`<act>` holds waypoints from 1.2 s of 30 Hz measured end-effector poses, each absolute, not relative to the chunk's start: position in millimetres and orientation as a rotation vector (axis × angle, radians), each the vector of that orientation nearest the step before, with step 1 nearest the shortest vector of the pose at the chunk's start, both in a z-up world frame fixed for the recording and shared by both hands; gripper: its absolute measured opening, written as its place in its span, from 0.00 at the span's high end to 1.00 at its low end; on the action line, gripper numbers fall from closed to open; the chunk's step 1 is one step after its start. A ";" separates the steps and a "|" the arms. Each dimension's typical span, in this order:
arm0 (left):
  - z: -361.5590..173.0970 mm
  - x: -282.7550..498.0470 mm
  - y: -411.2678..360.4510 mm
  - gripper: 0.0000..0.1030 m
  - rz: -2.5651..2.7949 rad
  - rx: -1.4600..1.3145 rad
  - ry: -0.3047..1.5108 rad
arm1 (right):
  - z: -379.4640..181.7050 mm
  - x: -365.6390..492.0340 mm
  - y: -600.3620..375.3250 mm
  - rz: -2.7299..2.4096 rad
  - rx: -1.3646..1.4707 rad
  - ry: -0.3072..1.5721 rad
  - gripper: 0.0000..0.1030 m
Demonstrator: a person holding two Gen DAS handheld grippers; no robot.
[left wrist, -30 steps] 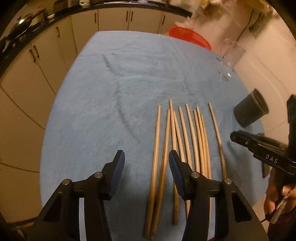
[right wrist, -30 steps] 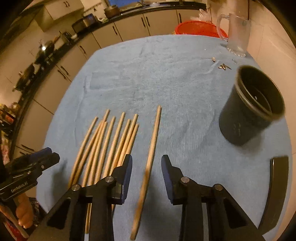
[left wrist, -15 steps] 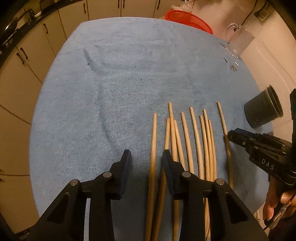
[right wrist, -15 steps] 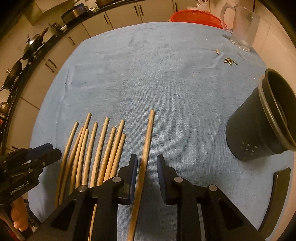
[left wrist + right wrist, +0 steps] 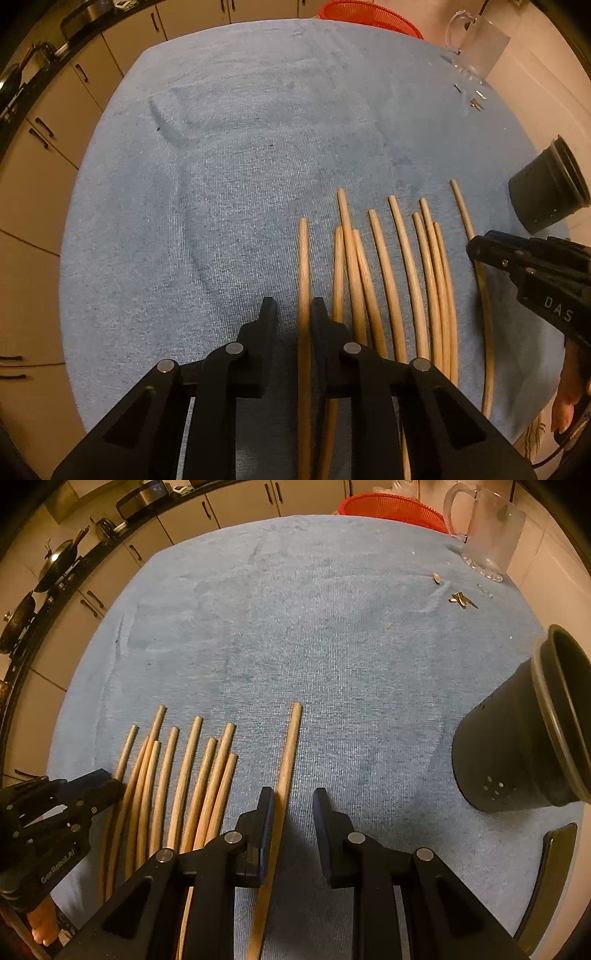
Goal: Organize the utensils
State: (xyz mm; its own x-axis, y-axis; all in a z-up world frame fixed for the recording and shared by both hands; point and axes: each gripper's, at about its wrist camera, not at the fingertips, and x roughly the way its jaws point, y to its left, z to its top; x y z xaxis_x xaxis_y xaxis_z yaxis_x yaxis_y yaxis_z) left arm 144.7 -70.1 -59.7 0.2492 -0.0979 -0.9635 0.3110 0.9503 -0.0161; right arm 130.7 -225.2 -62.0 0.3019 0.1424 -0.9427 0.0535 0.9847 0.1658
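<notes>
Several wooden chopsticks lie side by side on the blue cloth. My left gripper straddles the leftmost chopstick, its jaws narrowed close around it with small gaps. My right gripper straddles the lone rightmost chopstick, which rests against the left finger, with a gap to the right finger. The right gripper also shows in the left wrist view, and the left gripper shows in the right wrist view. A black utensil holder lies tipped at the right.
A glass mug and a red basket stand at the far edge. Small metal bits lie near the mug. A dark flat piece lies at the near right. Cabinets run along the left.
Both grippers have moved forward and lower over the chopsticks. The left jaws have narrowed around the leftmost chopstick; the right jaws have narrowed around the lone one, then widened a little.
</notes>
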 end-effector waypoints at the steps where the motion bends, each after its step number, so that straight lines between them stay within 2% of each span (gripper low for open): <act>1: -60.1 145.4 -71.4 0.82 -0.278 0.200 1.291 | -62.7 132.2 -223.8 0.058 0.173 1.265 0.77; 6: -62.0 148.0 -74.5 0.82 -0.269 0.223 1.282 | -62.8 138.8 -216.4 0.056 0.142 1.271 0.77; 8: -62.8 146.7 -74.2 0.88 -0.254 0.233 1.267 | -62.4 140.5 -212.7 0.058 0.123 1.269 0.77; 11: -62.9 144.4 -73.2 0.94 -0.258 0.215 1.256 | -62.7 142.7 -214.4 0.073 0.128 1.265 0.91; 16: -50.6 135.7 -57.5 0.94 -0.285 0.137 1.213 | -56.1 134.2 -224.0 0.107 0.204 1.213 0.93; 27: 31.0 76.8 -25.4 0.94 -0.289 0.024 0.962 | 29.9 59.4 -229.6 0.212 0.216 0.861 0.93; 36: 76.2 32.5 -26.7 0.94 -0.315 0.018 0.840 | 60.6 2.1 -226.9 0.238 0.184 0.685 0.93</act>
State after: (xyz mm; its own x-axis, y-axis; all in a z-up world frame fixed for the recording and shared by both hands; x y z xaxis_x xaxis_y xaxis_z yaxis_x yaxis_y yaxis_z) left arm 32.5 -26.7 76.2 0.6240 -0.2671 -0.7344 0.2816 0.9535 -0.1075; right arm 2.1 -226.9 60.6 0.7490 0.2767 -0.6020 -0.1566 0.9568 0.2448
